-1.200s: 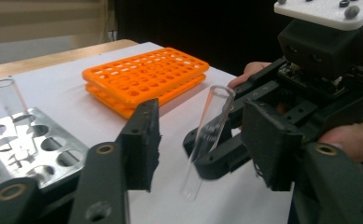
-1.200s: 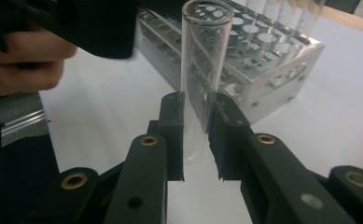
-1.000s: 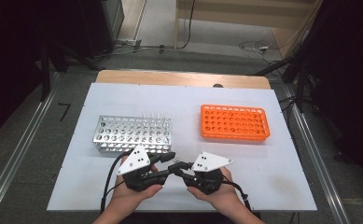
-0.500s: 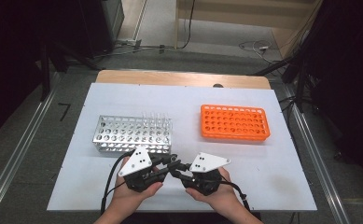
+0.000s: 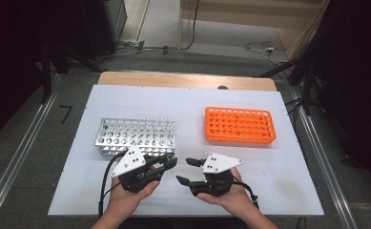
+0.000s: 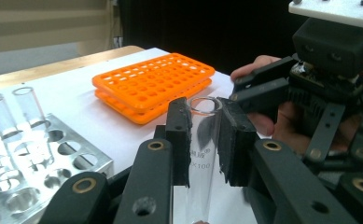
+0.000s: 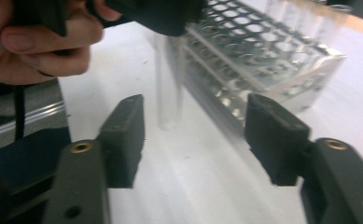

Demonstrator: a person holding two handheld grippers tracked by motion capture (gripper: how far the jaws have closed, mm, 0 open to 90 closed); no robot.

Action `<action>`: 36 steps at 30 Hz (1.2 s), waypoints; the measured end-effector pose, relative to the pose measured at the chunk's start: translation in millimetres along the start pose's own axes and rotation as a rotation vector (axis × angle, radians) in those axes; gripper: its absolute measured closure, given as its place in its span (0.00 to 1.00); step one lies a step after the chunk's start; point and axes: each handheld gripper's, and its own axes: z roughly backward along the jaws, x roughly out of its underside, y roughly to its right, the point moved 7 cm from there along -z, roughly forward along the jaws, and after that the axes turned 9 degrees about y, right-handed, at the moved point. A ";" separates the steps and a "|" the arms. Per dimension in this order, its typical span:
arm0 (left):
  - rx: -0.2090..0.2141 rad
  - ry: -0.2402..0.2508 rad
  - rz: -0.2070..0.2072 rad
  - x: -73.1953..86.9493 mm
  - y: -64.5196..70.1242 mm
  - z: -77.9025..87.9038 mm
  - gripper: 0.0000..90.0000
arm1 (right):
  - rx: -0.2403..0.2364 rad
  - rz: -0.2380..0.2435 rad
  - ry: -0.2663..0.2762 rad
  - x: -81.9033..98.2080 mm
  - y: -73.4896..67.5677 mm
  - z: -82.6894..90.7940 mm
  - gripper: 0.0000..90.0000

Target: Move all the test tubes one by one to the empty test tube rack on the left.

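Orange rack (image 5: 240,125) beyond metal rack (image 5: 135,136)

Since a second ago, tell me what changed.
The right gripper has just opened its fingers and let go of the glass tube; the left gripper closed on it and holds it upright. Both hands, the metal rack and orange rack stayed put.

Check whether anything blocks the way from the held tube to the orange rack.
Nothing visible does. The left gripper is shut on the tube, and bare white table lies between it and the orange rack. The right gripper, jaws just opened, sits beside that path, not across it.
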 end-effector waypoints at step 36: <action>-0.173 0.026 -0.023 -27.7 -79.5 13.9 0.84 | 0.197 -0.145 0.053 40.6 88.9 106.8 0.00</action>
